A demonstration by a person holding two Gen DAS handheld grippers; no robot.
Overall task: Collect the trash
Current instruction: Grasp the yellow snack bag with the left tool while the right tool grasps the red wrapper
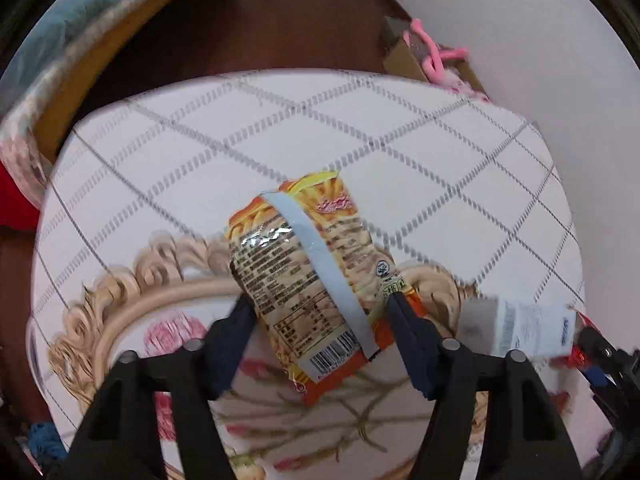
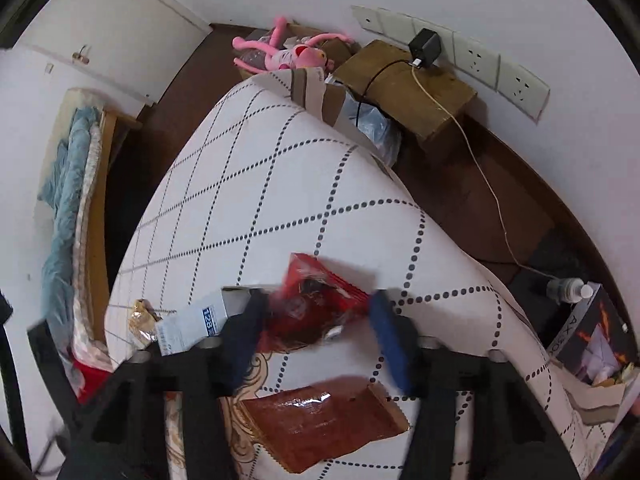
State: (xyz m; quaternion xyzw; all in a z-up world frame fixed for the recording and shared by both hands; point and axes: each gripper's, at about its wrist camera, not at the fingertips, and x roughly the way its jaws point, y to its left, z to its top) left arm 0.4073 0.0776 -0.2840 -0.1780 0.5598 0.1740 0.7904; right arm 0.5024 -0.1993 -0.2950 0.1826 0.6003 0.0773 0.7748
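The counter wears a white cloth crossed by dotted grey diamonds, with a beige scroll frame and pink flowers printed near its close edge. Dark brown floor runs around it to white walls. A bed with a blue-grey cover stands along one side. Against the far wall a pink plush toy lies on a cardboard box, below a row of wall sockets with a black charger plugged in.

The left tongs point steeply down at the counter, and their 2 dark blue pads stand on either side of an orange noodle packet that lies back-up with its barcode near the camera. The pads look pressed to its edges, narrowed to its width. Just right of it lies a white carton.

The right tongs also tilt down, their pads half closed around a crumpled red wrapper, touching both sides of it; blur hides how firmly. Beside them lie the white carton and a small gold wrapper. A flat brown-red packet lies nearer the camera, under the tongs.
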